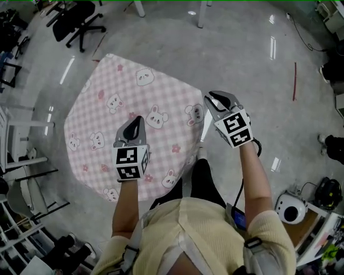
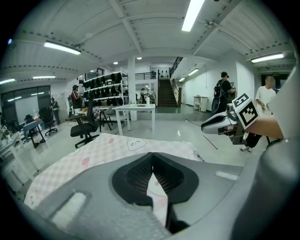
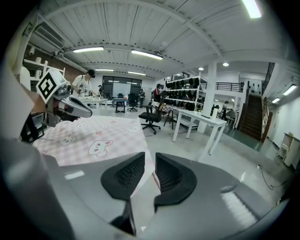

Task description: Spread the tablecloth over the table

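Note:
A pink checked tablecloth (image 1: 134, 102) printed with bears and flowers lies spread over the table, its edges hanging down. My left gripper (image 1: 137, 122) hovers over the cloth's near side. In the left gripper view its jaws (image 2: 151, 165) are shut, with a fold of the tablecloth (image 2: 93, 154) pinched between the pads. My right gripper (image 1: 210, 98) is at the cloth's right corner. In the right gripper view (image 3: 150, 165) a gap shows between its pads, and the tablecloth's (image 3: 93, 136) edge runs below that gap, not pressed by them.
A black office chair (image 1: 80, 21) and white table legs (image 1: 201, 13) stand beyond the table. White shelving (image 1: 21, 139) is at the left, and a round white device (image 1: 290, 209) on the floor at the right. People (image 2: 222, 91) stand far off. A white table (image 3: 201, 119) is to the right.

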Available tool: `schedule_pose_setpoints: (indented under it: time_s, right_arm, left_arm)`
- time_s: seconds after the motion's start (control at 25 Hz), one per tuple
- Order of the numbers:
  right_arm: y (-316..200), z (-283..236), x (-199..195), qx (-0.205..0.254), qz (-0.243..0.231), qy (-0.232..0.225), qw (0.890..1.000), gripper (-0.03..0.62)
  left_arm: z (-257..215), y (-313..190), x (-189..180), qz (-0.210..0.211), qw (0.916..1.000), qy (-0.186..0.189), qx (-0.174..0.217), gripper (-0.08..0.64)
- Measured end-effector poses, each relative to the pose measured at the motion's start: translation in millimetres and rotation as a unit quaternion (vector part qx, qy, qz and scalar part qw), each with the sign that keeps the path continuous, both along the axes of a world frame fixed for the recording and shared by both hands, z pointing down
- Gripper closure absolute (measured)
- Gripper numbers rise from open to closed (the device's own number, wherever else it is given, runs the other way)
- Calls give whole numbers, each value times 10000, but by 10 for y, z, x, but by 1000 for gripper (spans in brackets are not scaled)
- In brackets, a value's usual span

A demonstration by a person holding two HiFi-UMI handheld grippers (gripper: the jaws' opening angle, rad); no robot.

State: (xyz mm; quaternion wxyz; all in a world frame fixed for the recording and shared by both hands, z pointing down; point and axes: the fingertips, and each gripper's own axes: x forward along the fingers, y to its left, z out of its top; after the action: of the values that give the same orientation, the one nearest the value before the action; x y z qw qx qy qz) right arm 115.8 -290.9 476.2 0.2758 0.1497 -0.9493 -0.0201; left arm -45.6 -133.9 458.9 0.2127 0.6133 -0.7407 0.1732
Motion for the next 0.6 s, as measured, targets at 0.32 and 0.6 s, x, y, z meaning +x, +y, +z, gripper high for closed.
schedule_pose_setpoints:
  time_s: [0.32, 0.6]
  right_arm:
    - [-303, 414, 44, -274, -670, 148, 9973, 497]
    - [-427, 739, -33, -538, -1346, 229, 9892, 492]
  left_arm:
    - [208, -428, 221, -291, 9995, -10, -154, 552]
    - [416, -612, 327, -546, 9976, 39, -430, 552]
